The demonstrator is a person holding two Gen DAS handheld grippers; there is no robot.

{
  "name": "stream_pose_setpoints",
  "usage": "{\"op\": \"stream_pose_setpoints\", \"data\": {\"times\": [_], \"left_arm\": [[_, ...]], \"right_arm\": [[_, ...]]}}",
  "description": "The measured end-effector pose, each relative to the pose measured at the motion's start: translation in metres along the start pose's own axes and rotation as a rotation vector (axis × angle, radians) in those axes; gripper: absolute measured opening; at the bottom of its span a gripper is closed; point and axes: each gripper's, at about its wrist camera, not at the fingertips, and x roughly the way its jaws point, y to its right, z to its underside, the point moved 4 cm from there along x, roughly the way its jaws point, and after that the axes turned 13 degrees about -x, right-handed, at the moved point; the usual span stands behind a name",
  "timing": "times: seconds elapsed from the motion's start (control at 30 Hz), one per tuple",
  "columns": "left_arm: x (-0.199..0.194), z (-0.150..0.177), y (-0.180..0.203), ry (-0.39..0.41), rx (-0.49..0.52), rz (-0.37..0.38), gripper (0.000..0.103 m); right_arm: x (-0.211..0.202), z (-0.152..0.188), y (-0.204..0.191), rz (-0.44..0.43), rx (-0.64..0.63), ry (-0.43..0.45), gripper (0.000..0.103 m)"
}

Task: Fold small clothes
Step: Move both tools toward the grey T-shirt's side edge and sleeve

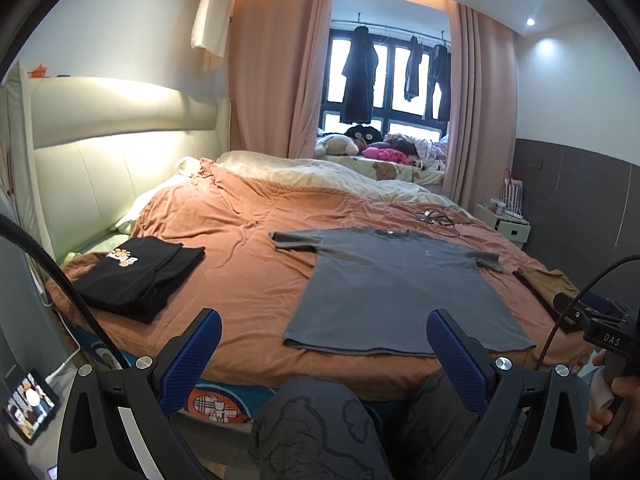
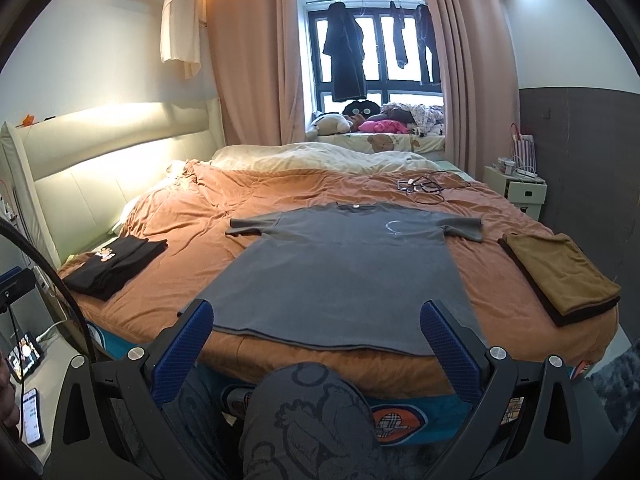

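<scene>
One grey T-shirt (image 2: 340,272) is lying flat and face up at the centre of the frame on the orange bedspread (image 2: 192,216), sleeves out, hem nearest the bed's edge. Both the left gripper (image 1: 324,350) and the right gripper (image 2: 316,338) are hovering short of that hem, jaws spread wide and holding nothing. Only the right wrist view is showing the whole folded brown garment (image 2: 560,276) at right, while folded black clothes (image 1: 140,276) are sitting at left.

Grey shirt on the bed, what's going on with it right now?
A person is folding clothes with a handheld tool in each hand. The grey shirt lies spread flat on the orange cover, unfolded. Both the left tool and the right tool are open, short of its hem, gripping nothing. A folded black stack sits to the left, a folded brown one to the right.
</scene>
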Motion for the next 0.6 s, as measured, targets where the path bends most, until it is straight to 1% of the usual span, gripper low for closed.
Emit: {"op": "stream_pose_setpoints", "data": {"times": [0.13,0.27,0.33,0.47,0.6], "left_arm": [[0.03,-0.01,-0.005,-0.015,-0.014,-0.005,0.103],[0.061,-0.021,-0.013,-0.033,-0.025,-0.013,0.103],[0.075,-0.024,-0.016,-0.045,-0.022,-0.029,0.103],[0.105,-0.033,-0.023,-0.072,-0.03,-0.035,0.103],[0.13,-0.043,-0.027,-0.094,-0.039,-0.05,0.103]], "right_arm": [[0.029,-0.007,0.009,0.001,0.002,-0.014,0.103],[0.06,-0.014,0.016,-0.003,0.0,-0.047,0.103],[0.074,-0.021,0.019,0.005,-0.005,-0.063,0.103],[0.102,-0.037,0.021,0.018,-0.007,-0.083,0.103],[0.127,-0.052,0.022,0.009,0.006,-0.098,0.103]]}}
